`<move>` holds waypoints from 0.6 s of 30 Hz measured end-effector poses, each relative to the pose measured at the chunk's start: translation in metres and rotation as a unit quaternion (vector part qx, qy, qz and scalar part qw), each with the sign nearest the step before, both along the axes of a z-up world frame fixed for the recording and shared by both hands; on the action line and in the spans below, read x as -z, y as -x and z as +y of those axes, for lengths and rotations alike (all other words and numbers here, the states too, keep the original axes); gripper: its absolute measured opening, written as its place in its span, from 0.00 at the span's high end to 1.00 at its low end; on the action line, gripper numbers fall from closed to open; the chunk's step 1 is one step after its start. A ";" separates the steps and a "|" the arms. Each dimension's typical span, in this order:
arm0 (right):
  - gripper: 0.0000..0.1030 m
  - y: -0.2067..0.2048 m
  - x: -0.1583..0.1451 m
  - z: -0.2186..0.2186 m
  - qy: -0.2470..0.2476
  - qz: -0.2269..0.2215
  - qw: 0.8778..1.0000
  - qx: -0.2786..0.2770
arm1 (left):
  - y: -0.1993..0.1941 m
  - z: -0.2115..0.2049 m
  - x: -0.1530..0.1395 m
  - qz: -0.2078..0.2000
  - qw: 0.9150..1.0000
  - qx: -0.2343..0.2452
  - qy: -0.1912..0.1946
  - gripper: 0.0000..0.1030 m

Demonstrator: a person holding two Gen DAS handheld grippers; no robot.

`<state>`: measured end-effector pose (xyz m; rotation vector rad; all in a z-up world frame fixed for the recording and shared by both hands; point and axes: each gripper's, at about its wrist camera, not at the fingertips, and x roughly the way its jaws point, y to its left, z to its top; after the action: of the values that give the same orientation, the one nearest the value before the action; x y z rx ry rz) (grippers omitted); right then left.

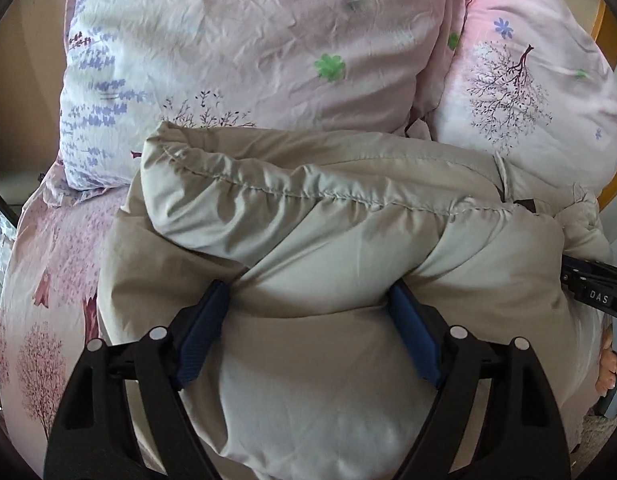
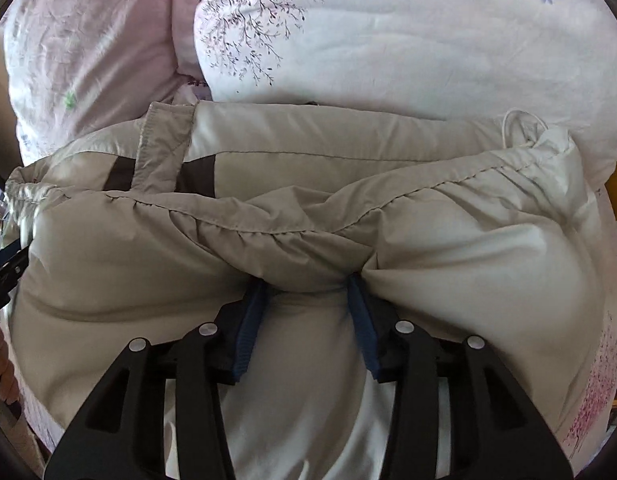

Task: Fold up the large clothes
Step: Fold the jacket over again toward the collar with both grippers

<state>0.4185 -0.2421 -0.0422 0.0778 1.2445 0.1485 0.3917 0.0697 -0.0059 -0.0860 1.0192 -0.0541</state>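
Both grippers pinching the puffy coat [image 1: 328, 216] on the bed [image 1: 48, 280].

My left gripper [image 1: 310, 304] and right gripper [image 2: 306, 292] each clamp a thick padded fold against the pillows [image 1: 248, 40]. Slick, springy filling could squeeze out of my fingers [image 1: 204, 336], letting the fold spring open.

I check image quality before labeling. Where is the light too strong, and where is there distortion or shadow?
Right wrist view: the floral pillow is nearly washed out white, and the beige padded jacket is brightly lit on its right part. Left wrist view: light is softer, and a shadow lies under the jacket's folded roll. Both views: fisheye bending with dark rounded corners; no visible motion blur.
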 end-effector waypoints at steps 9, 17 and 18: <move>0.63 0.038 -0.046 -0.074 -0.049 -0.096 0.992 0.063 | 0.050 -0.010 -0.045 -0.093 0.991 0.067 0.075 0.22; 0.75 0.004 0.006 -0.099 0.002 0.011 0.993 0.116 | 0.009 -0.034 -0.025 -0.017 0.997 0.057 0.044 0.26; 0.75 0.003 0.007 -0.100 0.001 0.014 0.993 0.119 | 0.005 -0.032 -0.024 -0.012 0.998 0.048 0.044 0.26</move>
<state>0.4160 -0.3417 -0.0497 0.2257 1.2537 -0.0605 0.3863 0.0379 0.0177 -0.1166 0.9960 -0.1868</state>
